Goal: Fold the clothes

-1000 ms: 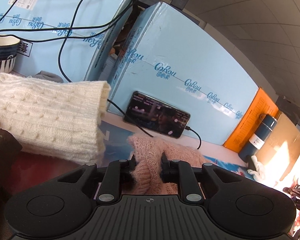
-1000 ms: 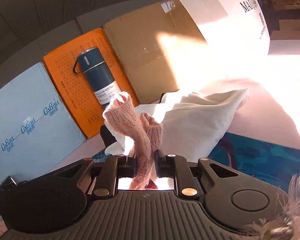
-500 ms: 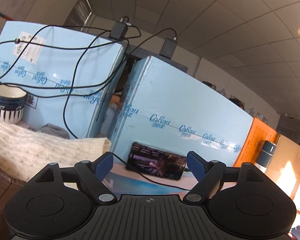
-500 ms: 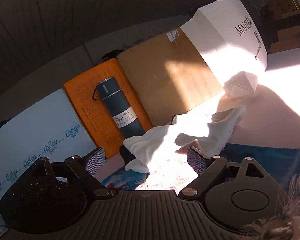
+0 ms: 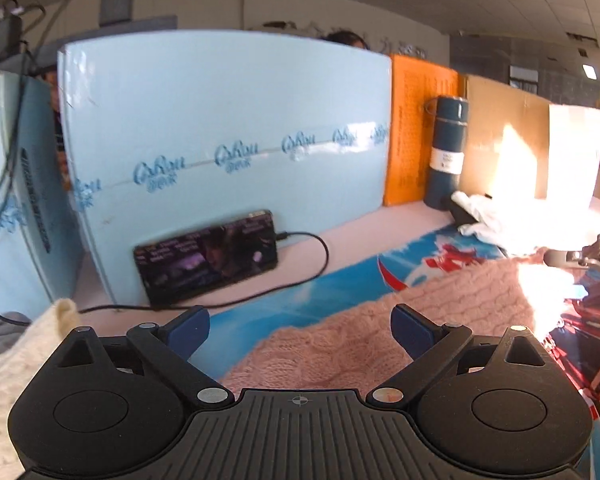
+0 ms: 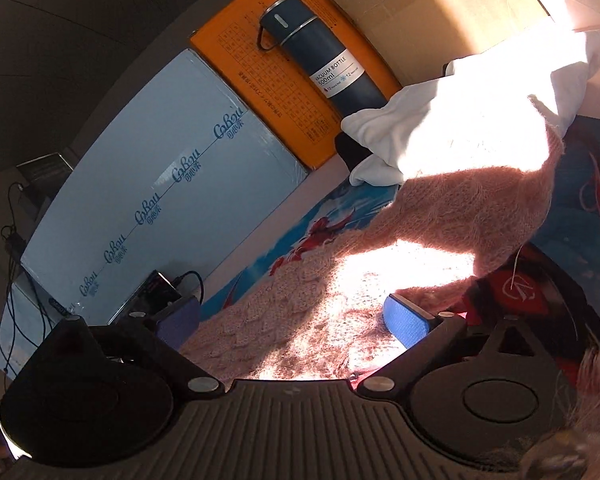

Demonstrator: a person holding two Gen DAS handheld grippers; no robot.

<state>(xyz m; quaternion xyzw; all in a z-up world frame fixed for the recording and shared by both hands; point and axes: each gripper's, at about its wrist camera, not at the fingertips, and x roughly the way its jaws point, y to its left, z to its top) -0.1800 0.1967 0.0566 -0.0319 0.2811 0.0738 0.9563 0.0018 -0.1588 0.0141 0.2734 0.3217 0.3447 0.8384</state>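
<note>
A pink knitted sweater (image 5: 412, 332) lies on the blue patterned mat (image 5: 320, 292); in the right wrist view (image 6: 340, 288) one part of it is folded over, partly in bright sun. My left gripper (image 5: 300, 326) is open and empty, just above the sweater's near edge. My right gripper (image 6: 296, 320) is open and empty over the sweater; it also shows at the right edge of the left wrist view (image 5: 596, 256). A cream knitted garment (image 5: 16, 356) lies at the left. A white garment (image 6: 480, 104) lies beyond the pink one.
Light blue boxes (image 5: 228, 152) stand along the back, with a phone (image 5: 208, 256) leaning on one and its cable running right. An orange box (image 5: 420, 132), a dark blue vacuum bottle (image 5: 448, 152) and a cardboard box (image 5: 512, 136) stand at the back right.
Both grippers let go of the pink sweater, opened, lifted away and then came back down over it. The sweater now lies flat on the mat.
</note>
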